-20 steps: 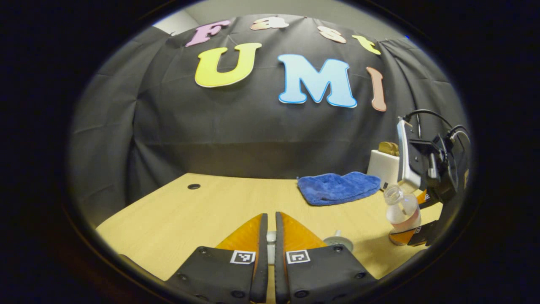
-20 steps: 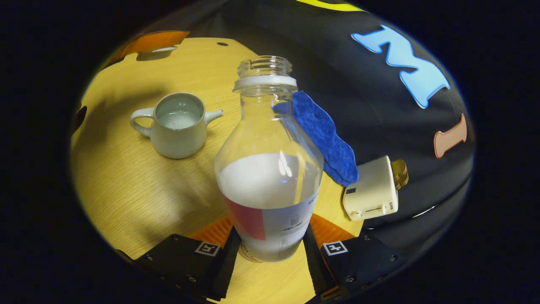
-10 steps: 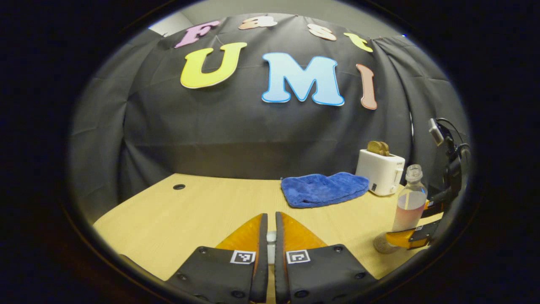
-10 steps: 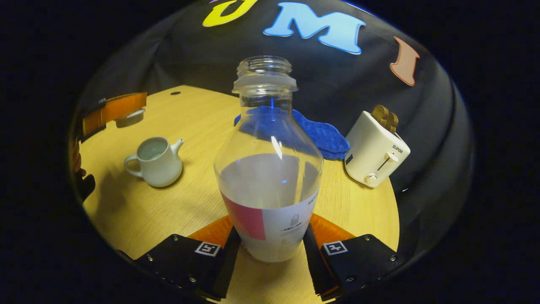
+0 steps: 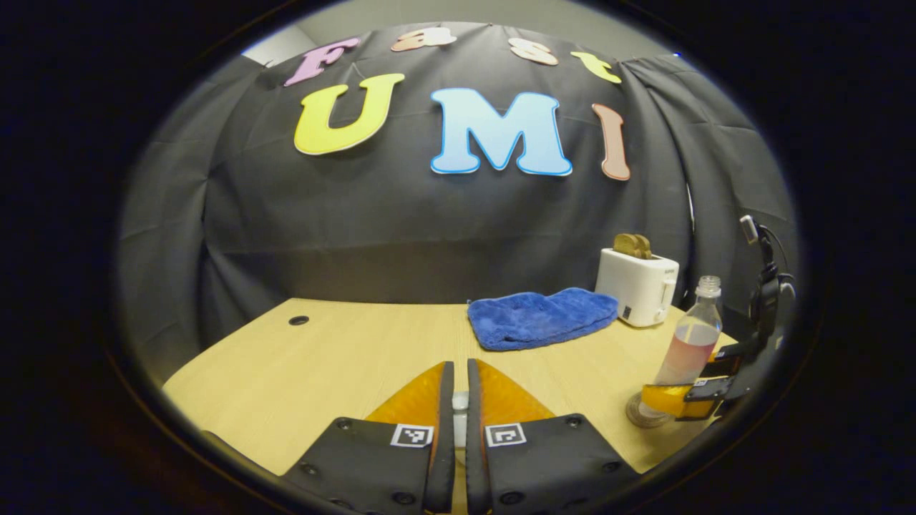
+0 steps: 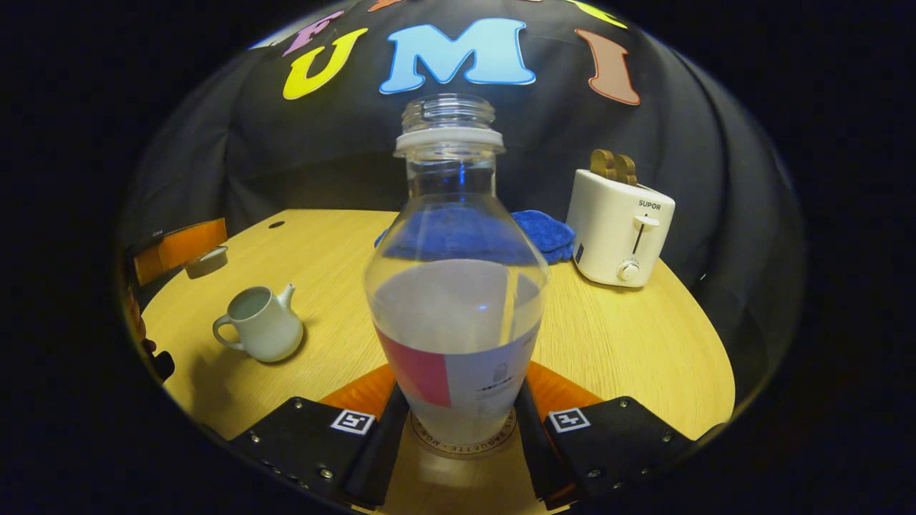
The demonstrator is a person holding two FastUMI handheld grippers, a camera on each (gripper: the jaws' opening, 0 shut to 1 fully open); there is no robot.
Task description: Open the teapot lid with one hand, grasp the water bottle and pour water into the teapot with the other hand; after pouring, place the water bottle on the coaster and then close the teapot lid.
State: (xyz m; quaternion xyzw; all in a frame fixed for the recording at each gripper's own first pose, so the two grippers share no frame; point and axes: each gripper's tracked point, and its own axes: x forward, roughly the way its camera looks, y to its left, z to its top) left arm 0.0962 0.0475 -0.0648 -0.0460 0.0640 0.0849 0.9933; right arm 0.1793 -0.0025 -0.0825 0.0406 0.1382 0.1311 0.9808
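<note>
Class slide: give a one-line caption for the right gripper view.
Right gripper sets the water bottle upright on the coaster; open teapot waits nearby.

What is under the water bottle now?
A round coaster lies under the water bottle; its rim shows around the base. Its middle is covered by the bottle.

The uncapped bottle (image 6: 456, 300), about half full, stands upright on the round coaster (image 6: 464, 445), between the right gripper's (image 6: 458, 436) fingers. The pale, lidless teapot (image 6: 262, 331) sits well left of it. The lid (image 6: 206, 261) hangs in the left gripper.
</note>
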